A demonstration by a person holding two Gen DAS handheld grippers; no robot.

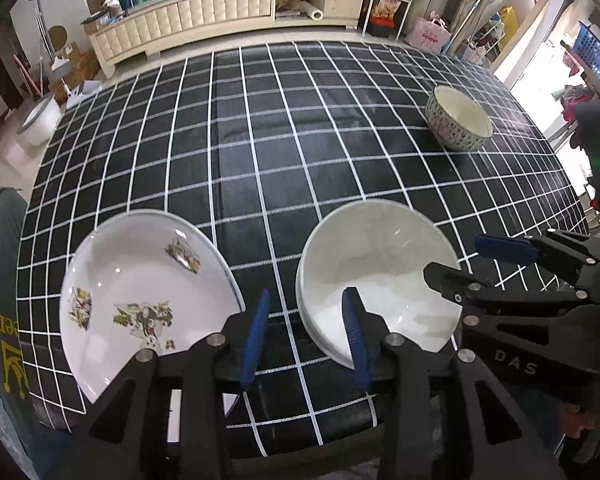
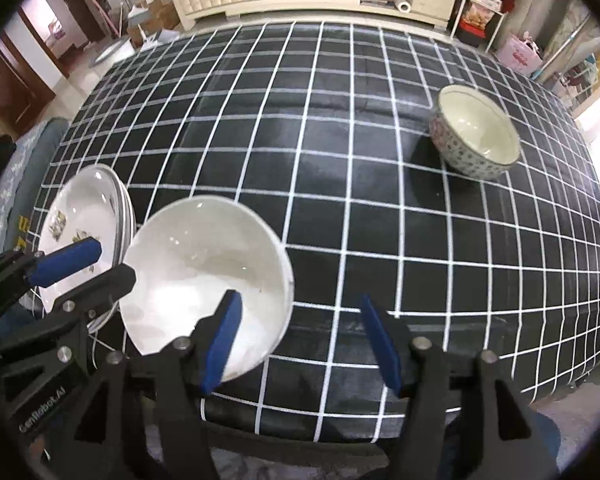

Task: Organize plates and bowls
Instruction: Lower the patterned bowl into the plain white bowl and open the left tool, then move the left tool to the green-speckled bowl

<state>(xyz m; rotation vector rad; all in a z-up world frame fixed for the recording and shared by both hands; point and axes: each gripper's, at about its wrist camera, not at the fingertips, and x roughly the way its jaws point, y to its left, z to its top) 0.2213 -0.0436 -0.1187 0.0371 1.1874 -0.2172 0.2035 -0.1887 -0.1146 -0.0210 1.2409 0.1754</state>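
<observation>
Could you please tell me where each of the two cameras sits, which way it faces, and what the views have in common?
Left wrist view: sits on the left gripper, looking steeply down across the black grid-patterned tablecloth; its blue-padded fingers stand open between the white decorated plate and the plain white bowl; the right gripper enters at right.
Right wrist view: sits on the right gripper, facing likewise, open over the bowl's rim; the left gripper shows at left.
Shared: plate, white bowl, patterned blue-and-white bowl, cream cabinet.
</observation>
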